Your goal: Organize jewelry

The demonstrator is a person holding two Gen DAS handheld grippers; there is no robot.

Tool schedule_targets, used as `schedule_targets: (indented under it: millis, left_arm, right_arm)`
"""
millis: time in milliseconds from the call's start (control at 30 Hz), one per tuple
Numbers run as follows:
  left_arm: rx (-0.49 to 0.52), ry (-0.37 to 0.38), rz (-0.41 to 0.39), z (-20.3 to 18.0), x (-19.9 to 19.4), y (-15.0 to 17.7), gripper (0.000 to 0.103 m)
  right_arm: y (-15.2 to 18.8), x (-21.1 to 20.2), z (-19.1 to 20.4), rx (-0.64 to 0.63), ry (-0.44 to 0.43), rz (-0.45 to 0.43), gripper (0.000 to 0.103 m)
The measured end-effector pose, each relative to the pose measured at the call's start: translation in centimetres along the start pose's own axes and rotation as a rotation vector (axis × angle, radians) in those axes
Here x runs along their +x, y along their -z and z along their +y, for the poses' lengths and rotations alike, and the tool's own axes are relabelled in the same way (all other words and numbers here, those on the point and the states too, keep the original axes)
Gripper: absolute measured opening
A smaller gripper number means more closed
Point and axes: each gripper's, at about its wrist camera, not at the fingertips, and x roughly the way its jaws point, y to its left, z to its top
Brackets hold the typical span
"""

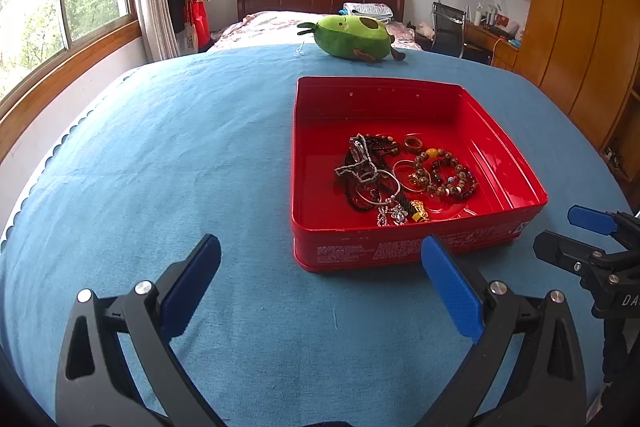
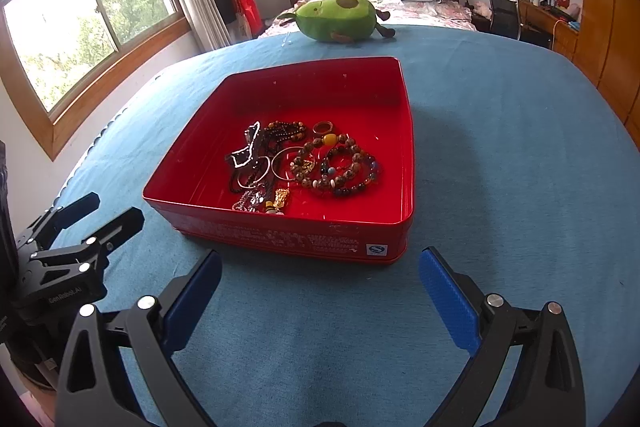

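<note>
A red tin box (image 1: 400, 247) stands on the blue tablecloth, also in the right wrist view (image 2: 280, 231). Inside lies a pile of jewelry (image 1: 404, 179) (image 2: 304, 163): beaded bracelets (image 2: 340, 167), silver bangles (image 2: 284, 163), dark bead strands, a ring (image 2: 322, 127) and a gold charm (image 2: 280, 201). My left gripper (image 1: 320, 259) is open and empty, just in front and left of the box. My right gripper (image 2: 320, 275) is open and empty, in front of the box's near wall. Each gripper shows at the edge of the other's view, the right one (image 1: 576, 235) and the left one (image 2: 100, 215).
A green avocado plush toy (image 1: 352, 37) (image 2: 340, 19) lies at the table's far edge behind the box. Beyond are a bed, a coat rack, a desk with chair and wooden wardrobes. The blue cloth (image 1: 180, 147) stretches left of the box.
</note>
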Motion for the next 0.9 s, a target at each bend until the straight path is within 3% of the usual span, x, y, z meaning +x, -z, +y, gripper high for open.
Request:
schedule_targets:
  millis: [900]
  left_arm:
    - [-0.004, -0.002, 0.007, 0.22, 0.33, -0.16, 0.100]
  right_arm:
    - [0.20, 0.28, 0.08, -0.001, 0.000, 0.004, 0.099]
